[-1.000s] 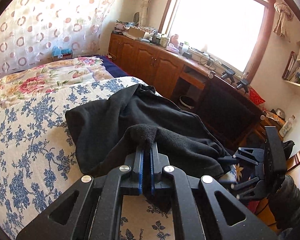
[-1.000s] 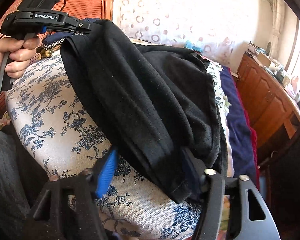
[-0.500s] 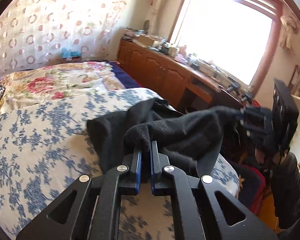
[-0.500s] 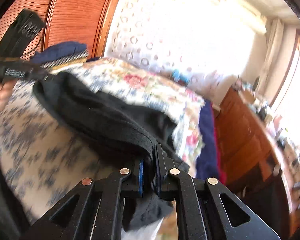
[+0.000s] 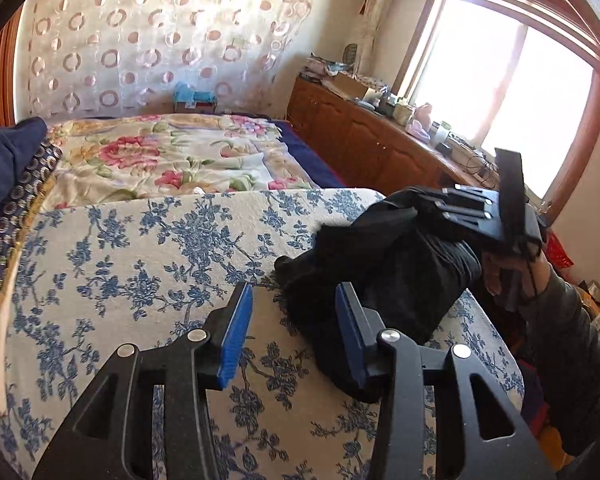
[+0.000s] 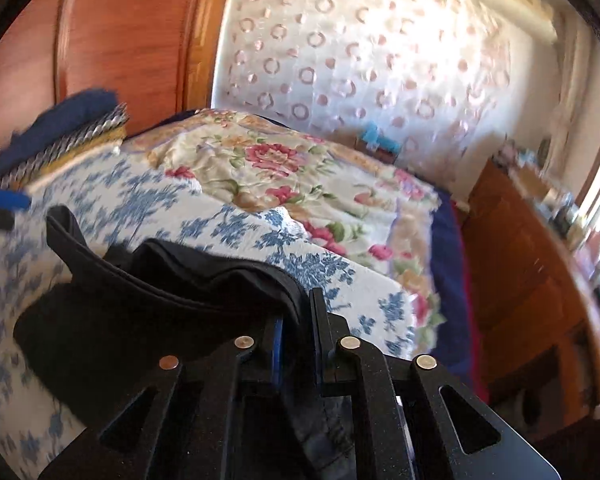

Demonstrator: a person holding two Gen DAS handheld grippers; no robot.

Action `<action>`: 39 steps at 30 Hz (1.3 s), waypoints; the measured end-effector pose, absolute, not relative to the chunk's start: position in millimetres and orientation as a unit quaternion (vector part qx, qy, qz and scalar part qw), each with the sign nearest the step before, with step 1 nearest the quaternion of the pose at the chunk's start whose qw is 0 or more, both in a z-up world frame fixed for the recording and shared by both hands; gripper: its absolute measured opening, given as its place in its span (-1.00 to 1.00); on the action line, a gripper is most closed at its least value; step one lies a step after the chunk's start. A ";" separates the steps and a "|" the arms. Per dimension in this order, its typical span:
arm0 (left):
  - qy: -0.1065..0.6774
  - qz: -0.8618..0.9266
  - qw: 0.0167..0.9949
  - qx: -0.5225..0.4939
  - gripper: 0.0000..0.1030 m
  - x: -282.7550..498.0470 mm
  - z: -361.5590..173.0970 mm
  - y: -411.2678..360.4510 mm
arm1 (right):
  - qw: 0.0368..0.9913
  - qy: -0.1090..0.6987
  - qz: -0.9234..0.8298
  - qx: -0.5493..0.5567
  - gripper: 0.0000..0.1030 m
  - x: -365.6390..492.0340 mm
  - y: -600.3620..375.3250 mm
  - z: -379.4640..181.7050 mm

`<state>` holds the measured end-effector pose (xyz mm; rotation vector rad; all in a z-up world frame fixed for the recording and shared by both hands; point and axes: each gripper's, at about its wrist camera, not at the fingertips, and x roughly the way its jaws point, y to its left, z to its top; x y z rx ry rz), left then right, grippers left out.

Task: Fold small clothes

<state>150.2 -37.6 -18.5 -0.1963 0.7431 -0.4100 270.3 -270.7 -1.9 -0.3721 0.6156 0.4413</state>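
Right wrist view smeared throughout; items on the wooden cabinet point(image 6: 540, 280) unreadable. Black garment point(image 6: 148, 312) runs under the right gripper point(image 6: 298, 344), lower end hidden by the gripper body. Left gripper point(image 6: 4, 204) cut off at frame edge, only a blue pad tip showing. Left view: garment's near edge hidden behind one finger.

Black garment point(image 5: 384, 280) on floral bed point(image 5: 140, 264)
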 end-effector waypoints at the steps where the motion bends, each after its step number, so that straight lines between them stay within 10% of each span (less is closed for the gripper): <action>1: 0.365 -0.199 0.904 -0.095 -0.14 154.9 -22.1 -39.4 | 0.919 0.298 0.194 -0.169 -0.33 279.0 -273.5 1.7; 12: 0.422 -0.200 0.882 -0.055 -0.14 203.6 -55.4 -71.0 | 0.921 0.328 0.196 -0.076 0.34 261.1 -321.5 19.0; 26: 0.453 -0.223 0.858 -0.098 -0.13 227.0 -72.1 -80.2 | 0.874 0.427 0.231 0.014 0.39 283.7 -346.8 -28.8; 39: 0.416 -0.270 0.861 -0.108 -0.78 213.6 -49.3 -85.3 | 0.881 0.397 0.257 -0.009 -0.62 277.1 -350.6 -31.1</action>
